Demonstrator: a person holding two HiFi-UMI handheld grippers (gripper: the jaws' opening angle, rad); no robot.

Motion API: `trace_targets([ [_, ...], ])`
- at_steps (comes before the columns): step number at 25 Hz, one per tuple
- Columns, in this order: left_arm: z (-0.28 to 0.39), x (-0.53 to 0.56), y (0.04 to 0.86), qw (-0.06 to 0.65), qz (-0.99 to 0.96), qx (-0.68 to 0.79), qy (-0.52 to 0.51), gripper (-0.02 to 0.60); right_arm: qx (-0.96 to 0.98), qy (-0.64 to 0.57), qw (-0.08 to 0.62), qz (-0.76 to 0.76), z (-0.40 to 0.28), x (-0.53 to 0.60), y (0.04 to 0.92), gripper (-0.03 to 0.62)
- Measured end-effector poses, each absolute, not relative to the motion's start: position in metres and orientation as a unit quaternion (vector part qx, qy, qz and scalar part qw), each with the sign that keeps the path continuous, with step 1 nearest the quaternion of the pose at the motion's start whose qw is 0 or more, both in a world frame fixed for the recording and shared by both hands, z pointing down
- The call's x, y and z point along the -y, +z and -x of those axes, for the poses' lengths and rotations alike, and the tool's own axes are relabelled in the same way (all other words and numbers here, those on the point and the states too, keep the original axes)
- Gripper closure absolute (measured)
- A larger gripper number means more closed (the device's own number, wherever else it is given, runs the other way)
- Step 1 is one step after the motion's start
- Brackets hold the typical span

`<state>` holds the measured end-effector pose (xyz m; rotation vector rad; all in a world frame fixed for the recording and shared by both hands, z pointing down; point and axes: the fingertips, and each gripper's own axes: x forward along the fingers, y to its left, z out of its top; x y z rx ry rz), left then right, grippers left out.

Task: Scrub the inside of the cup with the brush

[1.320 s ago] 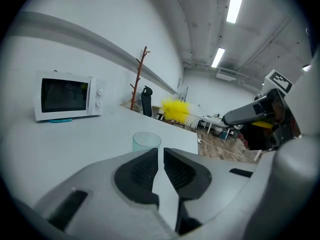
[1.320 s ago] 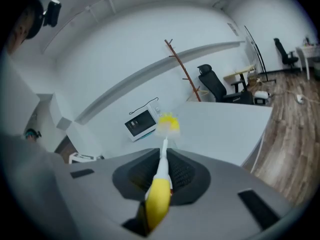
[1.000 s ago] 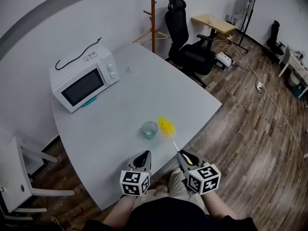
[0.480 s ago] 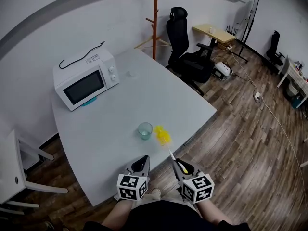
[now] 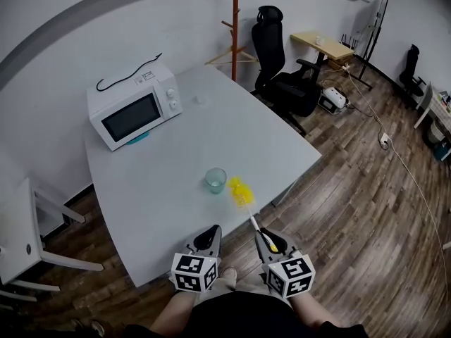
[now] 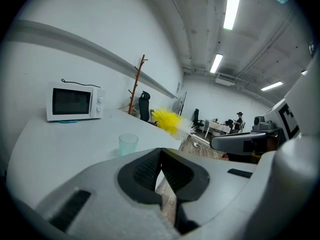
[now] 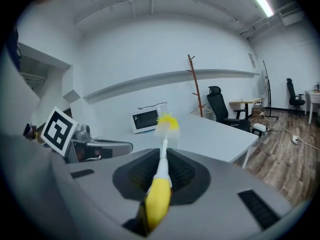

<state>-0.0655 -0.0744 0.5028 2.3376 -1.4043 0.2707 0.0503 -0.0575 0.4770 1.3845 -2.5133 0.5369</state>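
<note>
A pale green see-through cup (image 5: 215, 179) (image 6: 128, 144) stands upright on the white table (image 5: 162, 182), near its front edge. My right gripper (image 5: 270, 239) (image 7: 161, 176) is shut on the brush (image 5: 250, 213) by its yellow-and-white handle (image 7: 158, 200). The brush's yellow bristle head (image 5: 240, 189) (image 6: 167, 121) (image 7: 166, 123) hangs in the air just right of the cup, apart from it. My left gripper (image 5: 207, 240) (image 6: 161, 171) is shut with nothing in it, off the table's front edge and short of the cup.
A white microwave (image 5: 135, 109) stands at the table's far left with a teal dish under it. A black office chair (image 5: 283, 69) and an orange coat stand (image 5: 234, 27) lie beyond the table. A white chair (image 5: 28, 241) is at the left. Wooden floor lies under both grippers.
Both grippers have drawn back from the table toward its front edge and now hang over the floor. The brush head stays beside the cup, which has not moved on the table.
</note>
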Motion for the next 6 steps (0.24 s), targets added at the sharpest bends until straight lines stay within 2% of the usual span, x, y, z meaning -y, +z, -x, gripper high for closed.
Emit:
trace_targets([
  [6, 0.0706, 0.0669, 0.5011, 0.201, -0.834, 0.506, 0.093, 0.563, 0.859, 0.177, 0.109, -0.468, -0.0457, 0.0514, 0.4732, 0.542],
])
